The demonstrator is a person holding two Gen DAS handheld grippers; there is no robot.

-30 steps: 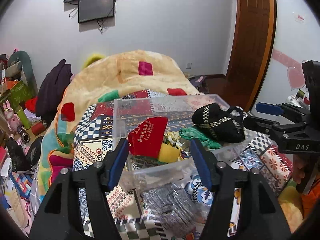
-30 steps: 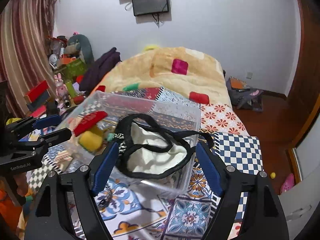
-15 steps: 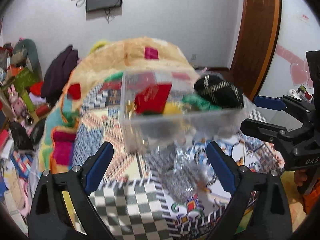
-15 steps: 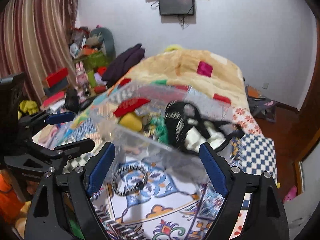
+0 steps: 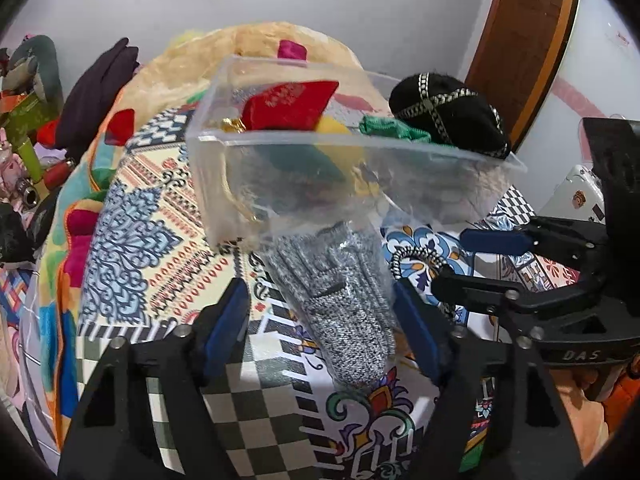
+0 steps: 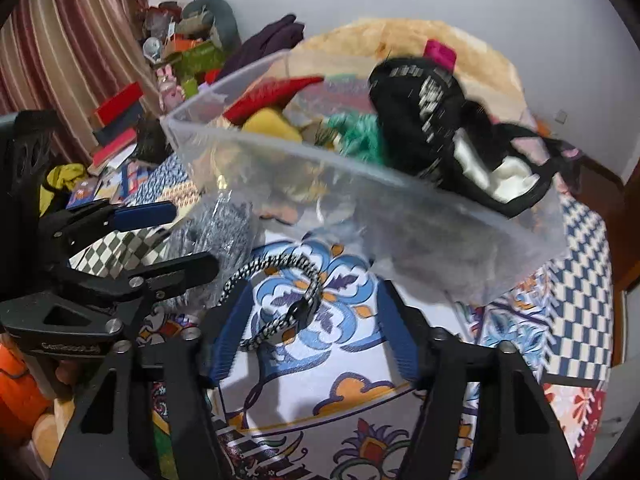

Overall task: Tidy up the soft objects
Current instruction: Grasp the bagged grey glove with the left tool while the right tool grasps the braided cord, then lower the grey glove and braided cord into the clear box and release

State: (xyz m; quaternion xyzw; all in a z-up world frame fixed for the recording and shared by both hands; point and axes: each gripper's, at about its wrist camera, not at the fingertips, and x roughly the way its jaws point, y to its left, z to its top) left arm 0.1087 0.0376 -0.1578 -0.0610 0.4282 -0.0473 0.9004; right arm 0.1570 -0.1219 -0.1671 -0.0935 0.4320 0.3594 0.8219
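A clear plastic bin (image 5: 280, 184) stands on the patterned bedspread and holds a red pouch (image 5: 292, 104), a yellow item (image 5: 336, 128), a green cloth (image 5: 392, 130) and a black cap (image 5: 452, 120) at its right rim. A grey knit item in a clear bag (image 5: 340, 296) lies in front of the bin, between the fingers of my open left gripper (image 5: 324, 328). A black-and-white cord loop (image 6: 288, 300) lies on the bedspread between the fingers of my open right gripper (image 6: 312, 332). The bin (image 6: 360, 208) and the cap (image 6: 432, 120) also show in the right wrist view.
A cream quilt (image 5: 260, 52) is heaped behind the bin. Toys, boxes and dark clothes (image 5: 96, 92) crowd the left side. A wooden door (image 5: 520, 40) stands at the far right. Each gripper shows in the other's view (image 5: 520, 268), (image 6: 112, 248).
Both grippers have dropped lower and moved in toward the bedspread. The grey knit bag now sits between the left fingers and the cord loop between the right fingers. Both stay open.
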